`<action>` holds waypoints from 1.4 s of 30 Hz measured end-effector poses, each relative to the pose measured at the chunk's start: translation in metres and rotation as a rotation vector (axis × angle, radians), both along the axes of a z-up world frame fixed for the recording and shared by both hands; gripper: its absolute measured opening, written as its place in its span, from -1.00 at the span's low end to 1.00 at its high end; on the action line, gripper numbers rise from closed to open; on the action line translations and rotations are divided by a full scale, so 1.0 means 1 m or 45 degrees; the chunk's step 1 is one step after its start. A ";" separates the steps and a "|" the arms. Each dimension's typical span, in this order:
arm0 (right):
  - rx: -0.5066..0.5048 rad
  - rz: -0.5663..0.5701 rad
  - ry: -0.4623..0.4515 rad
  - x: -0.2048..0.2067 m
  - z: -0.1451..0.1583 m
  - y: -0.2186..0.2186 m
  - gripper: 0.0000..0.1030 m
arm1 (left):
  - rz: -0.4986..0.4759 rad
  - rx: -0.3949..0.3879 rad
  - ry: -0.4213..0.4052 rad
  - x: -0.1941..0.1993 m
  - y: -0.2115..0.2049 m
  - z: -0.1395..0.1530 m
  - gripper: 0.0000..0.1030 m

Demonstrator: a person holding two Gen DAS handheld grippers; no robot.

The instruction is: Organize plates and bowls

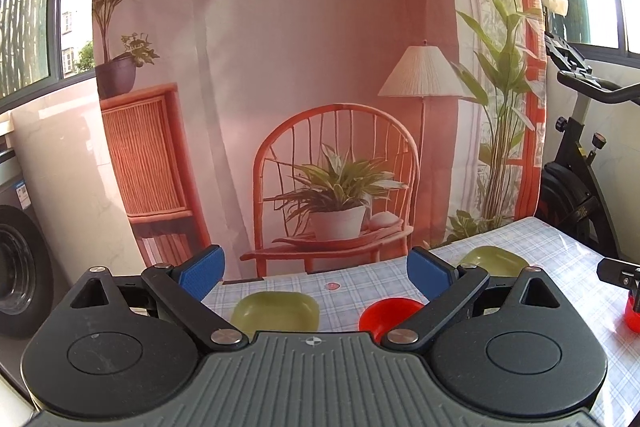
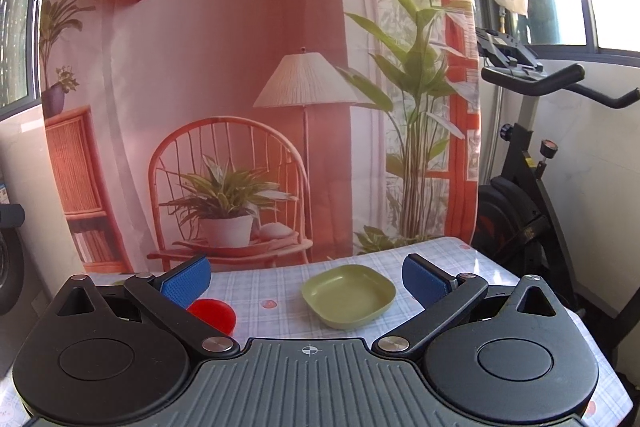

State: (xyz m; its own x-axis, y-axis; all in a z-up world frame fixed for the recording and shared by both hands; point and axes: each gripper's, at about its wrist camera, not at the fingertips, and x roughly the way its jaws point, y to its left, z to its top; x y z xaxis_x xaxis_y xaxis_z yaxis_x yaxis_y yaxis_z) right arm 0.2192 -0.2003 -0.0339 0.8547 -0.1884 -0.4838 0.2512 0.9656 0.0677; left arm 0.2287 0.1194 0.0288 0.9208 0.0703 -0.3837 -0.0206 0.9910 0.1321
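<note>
In the left wrist view my left gripper (image 1: 316,273) is open and empty above the table. A green square plate (image 1: 276,311) lies just below and between its blue pads. A red bowl (image 1: 388,313) sits to its right, and a second green plate (image 1: 494,261) lies farther right. At the right edge part of the other gripper (image 1: 620,273) shows above something red (image 1: 632,315). In the right wrist view my right gripper (image 2: 306,277) is open and empty. The green square plate (image 2: 348,295) lies ahead between its pads. The red bowl (image 2: 212,313) sits by the left pad.
The table (image 2: 264,283) has a light blue checked cloth. A printed backdrop (image 2: 240,87) hangs right behind its far edge. An exercise bike (image 2: 528,187) stands to the right of the table. A washing machine (image 1: 16,259) stands at the left.
</note>
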 end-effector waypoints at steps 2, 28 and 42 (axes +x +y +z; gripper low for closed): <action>0.027 -0.026 0.057 0.007 -0.017 0.016 0.98 | -0.040 0.004 0.005 0.012 0.012 -0.004 0.91; 0.101 0.013 0.310 0.222 -0.141 0.221 0.60 | -0.107 -0.086 0.424 0.228 0.203 -0.175 0.47; 0.102 0.066 0.536 0.258 -0.201 0.241 0.19 | -0.121 -0.144 0.546 0.243 0.209 -0.231 -0.22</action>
